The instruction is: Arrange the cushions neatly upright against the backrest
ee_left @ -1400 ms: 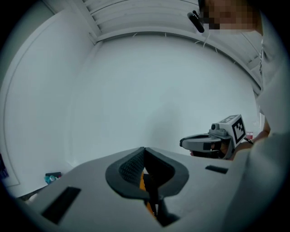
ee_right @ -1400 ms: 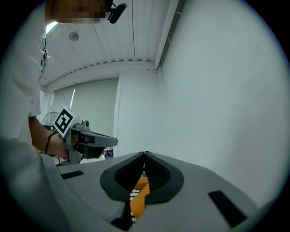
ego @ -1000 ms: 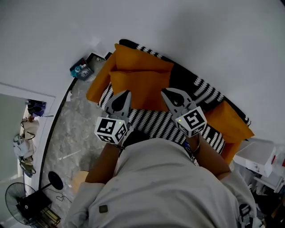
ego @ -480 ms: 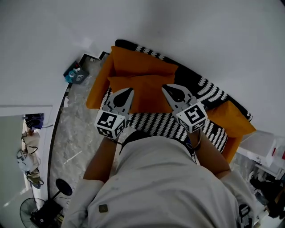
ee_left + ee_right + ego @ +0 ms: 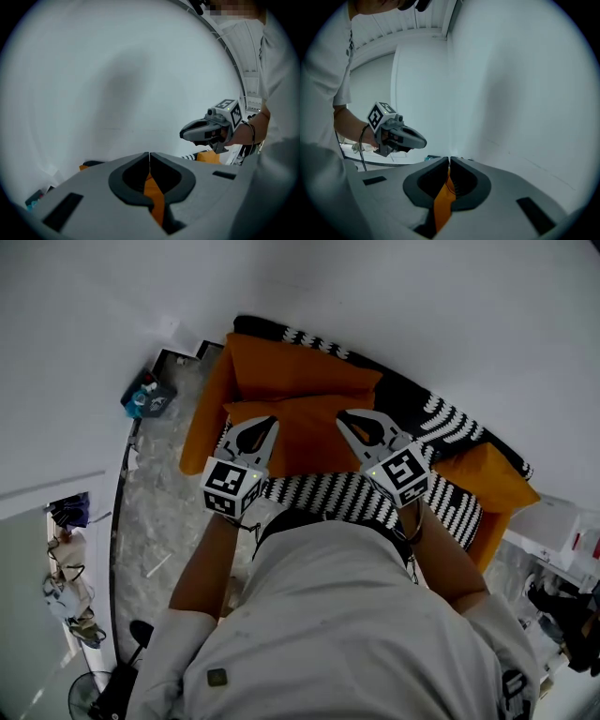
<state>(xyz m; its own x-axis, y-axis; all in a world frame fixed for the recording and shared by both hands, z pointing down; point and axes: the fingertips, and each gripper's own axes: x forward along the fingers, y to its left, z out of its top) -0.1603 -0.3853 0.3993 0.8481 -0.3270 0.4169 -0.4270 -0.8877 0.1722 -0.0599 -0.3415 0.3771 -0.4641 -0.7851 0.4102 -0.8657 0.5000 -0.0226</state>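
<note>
Soft even daylight, fisheye-warped edges

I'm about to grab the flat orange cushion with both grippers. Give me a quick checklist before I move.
1. Left gripper open: not ok, jaws together.
2. Right gripper open: not ok, jaws together.
3. Both grippers over the middle cushion: ok.
4. Middle cushion upright: not ok, it lies flat on the seat.
5. Rear cushion against the backrest: ok.
6. Grippers touching a cushion: cannot tell.

The torso [image 5: 356, 615] is hiding the sofa's [image 5: 441, 418] front; the left claw [image 5: 270, 422] and right claw [image 5: 343, 414] are covering parts of a cushion [image 5: 305, 432], perhaps its near corners.
</note>
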